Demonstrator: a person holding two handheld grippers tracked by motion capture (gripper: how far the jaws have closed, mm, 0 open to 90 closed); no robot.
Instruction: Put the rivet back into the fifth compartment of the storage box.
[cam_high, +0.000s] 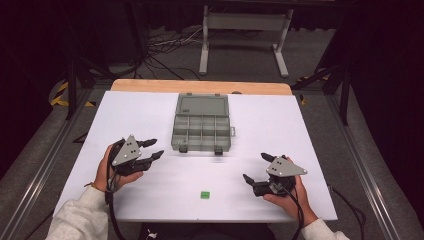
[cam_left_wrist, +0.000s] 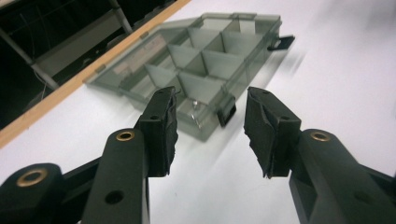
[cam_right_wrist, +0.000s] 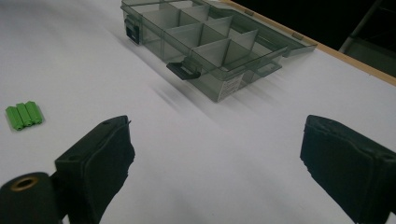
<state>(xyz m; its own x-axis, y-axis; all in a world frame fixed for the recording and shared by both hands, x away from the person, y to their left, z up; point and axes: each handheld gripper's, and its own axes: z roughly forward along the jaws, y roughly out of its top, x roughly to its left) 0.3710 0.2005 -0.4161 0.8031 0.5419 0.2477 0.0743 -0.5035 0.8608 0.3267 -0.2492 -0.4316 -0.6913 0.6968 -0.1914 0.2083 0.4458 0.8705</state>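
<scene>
A smoky-grey clear plastic compartment box (cam_high: 201, 131), lid laid open, sits mid-table on the white tabletop (cam_high: 125, 110), toward its far wooden edge. A small green ribbed block (cam_high: 204, 194) lies well nearer the person than the box, bare white all round. Left of the box, the left gripper (cam_high: 154, 149) is partly parted and empty; right of it, the right gripper (cam_high: 255, 167) gapes wide and empty. A white sticker on the box wall is unreadable.
</scene>
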